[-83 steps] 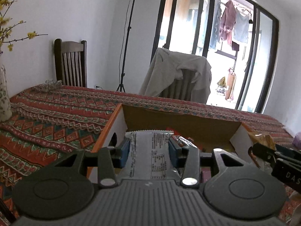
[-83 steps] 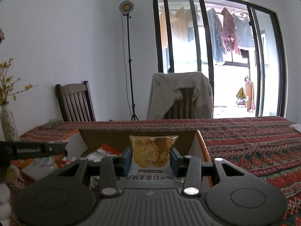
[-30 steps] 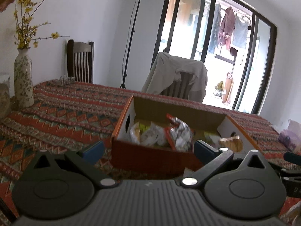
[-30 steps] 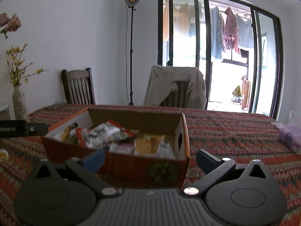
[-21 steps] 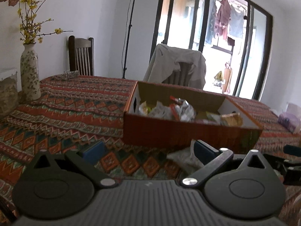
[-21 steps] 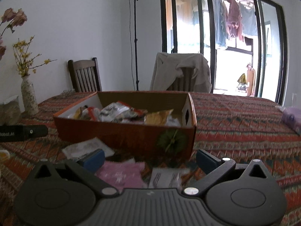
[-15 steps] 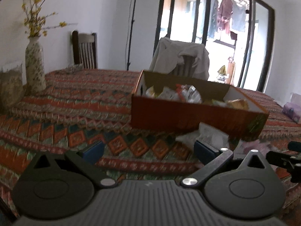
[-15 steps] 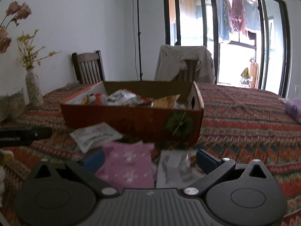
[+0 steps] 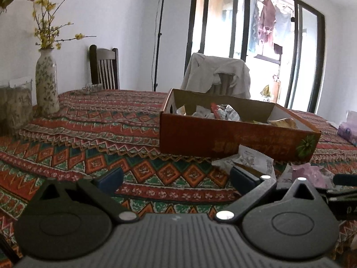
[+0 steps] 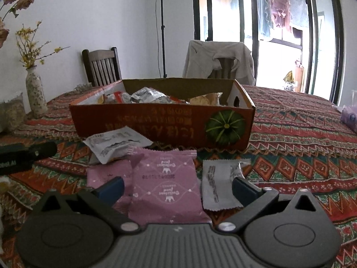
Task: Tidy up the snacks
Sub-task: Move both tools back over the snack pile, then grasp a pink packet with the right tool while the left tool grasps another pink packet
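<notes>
An orange cardboard box (image 9: pixel 223 138) (image 10: pixel 156 122) stands on the patterned tablecloth with several snack packets (image 9: pixel 214 111) (image 10: pixel 147 96) inside. Loose packets lie on the cloth in front of it: a white one (image 10: pixel 118 143) (image 9: pixel 247 158), two pink ones (image 10: pixel 165 183) (image 10: pixel 107 172) and a grey-white one (image 10: pixel 217 183). My right gripper (image 10: pixel 177 187) is open, low over the larger pink packet, which lies between its fingers without being held. My left gripper (image 9: pixel 176 176) is open over bare cloth, left of the white packet. Each gripper shows at the edge of the other's view (image 10: pixel 22 154) (image 9: pixel 343 178).
A flowered vase (image 9: pixel 46 84) (image 10: pixel 35 93) and a glass jar (image 9: pixel 13 109) stand at the table's left edge. A purple bag (image 10: pixel 350 118) lies far right. A wooden chair (image 9: pixel 103 69) and a chair draped with a jacket (image 10: pixel 218 60) stand behind the table.
Both grippers were shut on packets over the box. They have since opened and pulled back and down, and now sit low in front of the box, where the loose packets have come into view.
</notes>
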{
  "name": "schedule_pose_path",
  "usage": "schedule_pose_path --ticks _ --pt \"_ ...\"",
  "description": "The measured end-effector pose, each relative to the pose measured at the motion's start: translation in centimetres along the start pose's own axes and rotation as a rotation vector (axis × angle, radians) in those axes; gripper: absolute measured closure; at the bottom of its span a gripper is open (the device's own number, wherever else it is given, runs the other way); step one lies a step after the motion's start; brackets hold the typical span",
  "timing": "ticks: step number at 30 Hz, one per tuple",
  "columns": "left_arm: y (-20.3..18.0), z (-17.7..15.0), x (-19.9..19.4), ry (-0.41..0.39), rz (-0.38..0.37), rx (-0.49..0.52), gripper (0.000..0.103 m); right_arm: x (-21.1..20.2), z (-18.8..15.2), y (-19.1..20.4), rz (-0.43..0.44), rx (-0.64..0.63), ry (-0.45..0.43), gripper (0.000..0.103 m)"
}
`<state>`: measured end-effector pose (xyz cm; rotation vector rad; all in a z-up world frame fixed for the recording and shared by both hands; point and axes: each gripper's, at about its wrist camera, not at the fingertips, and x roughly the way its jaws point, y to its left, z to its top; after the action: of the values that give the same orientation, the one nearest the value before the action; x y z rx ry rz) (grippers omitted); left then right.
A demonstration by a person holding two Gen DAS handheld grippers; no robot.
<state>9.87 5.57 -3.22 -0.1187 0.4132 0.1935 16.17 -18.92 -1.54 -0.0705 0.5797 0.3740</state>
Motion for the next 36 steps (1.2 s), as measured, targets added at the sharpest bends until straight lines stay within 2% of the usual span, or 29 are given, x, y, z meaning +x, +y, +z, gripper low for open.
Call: schedule_pose_path --ticks 3,5,13,19,23,26,29,36 --pt "0.1 0.1 0.2 0.01 -0.003 -0.006 0.0 0.4 0.0 0.1 0.025 -0.005 0.019 0.025" --pt "0.3 0.1 0.3 0.014 -0.005 -0.018 0.0 0.3 -0.1 0.1 0.063 0.003 0.019 0.042" --pt "0.4 0.0 0.3 0.019 -0.007 -0.021 0.0 -1.2 -0.4 -0.5 0.068 0.03 -0.035 0.042" --pt "0.3 0.2 0.3 0.031 0.029 -0.023 0.0 -2.9 -0.3 -1.9 0.021 0.045 -0.097 0.042" --pt "-0.4 0.6 0.4 0.088 0.043 -0.041 0.0 -3.5 -0.5 -3.3 -0.013 0.056 -0.115 0.042" --pt "-1.7 0.8 0.5 0.135 -0.004 -0.072 0.0 -3.7 -0.7 -4.4 -0.023 0.082 -0.123 0.042" --pt "-3.9 1.1 0.9 0.17 -0.02 -0.062 0.0 -3.7 -1.0 -5.3 -0.03 0.1 -0.126 0.042" --pt "-9.0 1.3 2.7 0.263 0.006 -0.039 0.0 -3.8 -1.3 -6.8 -0.04 0.113 -0.14 0.042"
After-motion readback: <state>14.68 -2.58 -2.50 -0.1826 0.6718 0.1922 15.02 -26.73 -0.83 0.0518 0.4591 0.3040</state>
